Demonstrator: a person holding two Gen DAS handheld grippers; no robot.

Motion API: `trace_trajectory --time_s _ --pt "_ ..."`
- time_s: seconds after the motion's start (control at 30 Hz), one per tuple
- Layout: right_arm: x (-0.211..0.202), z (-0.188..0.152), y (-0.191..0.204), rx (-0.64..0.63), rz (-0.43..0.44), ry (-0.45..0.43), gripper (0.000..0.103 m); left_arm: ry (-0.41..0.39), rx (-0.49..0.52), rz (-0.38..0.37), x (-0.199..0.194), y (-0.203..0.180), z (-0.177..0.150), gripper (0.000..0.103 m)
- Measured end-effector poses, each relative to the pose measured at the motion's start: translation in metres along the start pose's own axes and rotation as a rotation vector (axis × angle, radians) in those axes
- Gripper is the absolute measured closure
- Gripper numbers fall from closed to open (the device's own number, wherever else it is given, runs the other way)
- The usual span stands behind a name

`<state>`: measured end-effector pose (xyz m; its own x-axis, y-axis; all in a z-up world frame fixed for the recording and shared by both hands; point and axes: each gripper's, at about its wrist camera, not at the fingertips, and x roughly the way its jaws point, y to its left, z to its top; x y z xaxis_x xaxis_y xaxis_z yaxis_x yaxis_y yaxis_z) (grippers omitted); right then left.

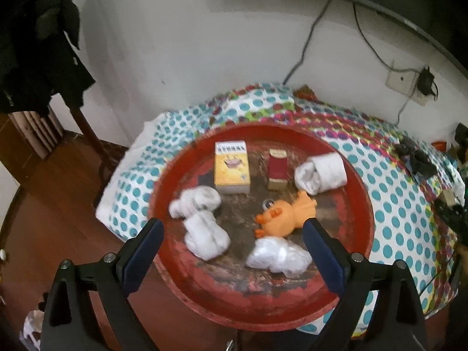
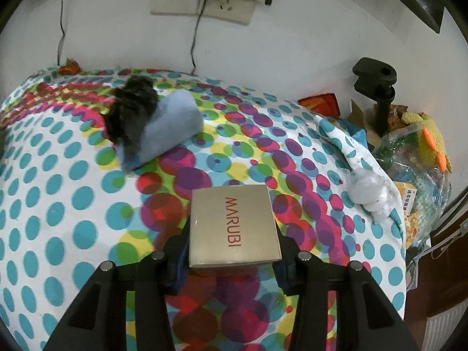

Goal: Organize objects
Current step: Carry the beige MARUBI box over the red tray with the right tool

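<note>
A round red tray (image 1: 362, 204) sits on a dotted cloth (image 1: 392, 204). It holds a yellow box (image 1: 231, 169), a small red box (image 1: 277, 169), a rolled white towel (image 1: 320, 173), two bundled white socks (image 1: 196, 204), an orange duck toy (image 1: 282, 218) and a crumpled clear bag (image 1: 278, 256). My left gripper (image 1: 232, 223) hangs open over the tray's near side, with nothing between its fingers. In the right wrist view my right gripper (image 2: 234, 231) is shut on a silver box marked MARUBI (image 2: 232, 222), its pads on the box's two sides, over the dotted cloth (image 2: 58, 204).
A black bundle (image 2: 133, 111) and a rolled blue cloth (image 2: 172, 125) lie at the back of the cloth. A crumpled plastic bag (image 2: 370, 193) lies at the right edge, beside clutter with a yellow toy (image 2: 430, 143) and a black clamp (image 2: 377, 87). Cables hang from the wall socket (image 2: 201, 3).
</note>
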<state>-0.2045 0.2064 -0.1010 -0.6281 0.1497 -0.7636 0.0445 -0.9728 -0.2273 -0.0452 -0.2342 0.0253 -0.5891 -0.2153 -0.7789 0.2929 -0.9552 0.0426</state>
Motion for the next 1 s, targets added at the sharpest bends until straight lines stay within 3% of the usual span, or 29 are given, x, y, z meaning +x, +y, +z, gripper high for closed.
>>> trace_trajectory --time_s 0.23,0.57,1.0 --pt "-0.034 0.004 0.014 0.056 0.136 -0.042 0.057 0.012 -0.042 -0.030 0.000 0.013 0.000 0.002" --pt "-0.075 0.004 0.072 -0.032 0.265 -0.082 0.057 0.015 -0.063 0.009 -0.001 0.029 0.001 0.002" --pt "-0.129 0.023 0.178 -0.196 0.435 -0.155 0.057 0.035 -0.088 0.030 0.001 0.042 0.001 0.002"
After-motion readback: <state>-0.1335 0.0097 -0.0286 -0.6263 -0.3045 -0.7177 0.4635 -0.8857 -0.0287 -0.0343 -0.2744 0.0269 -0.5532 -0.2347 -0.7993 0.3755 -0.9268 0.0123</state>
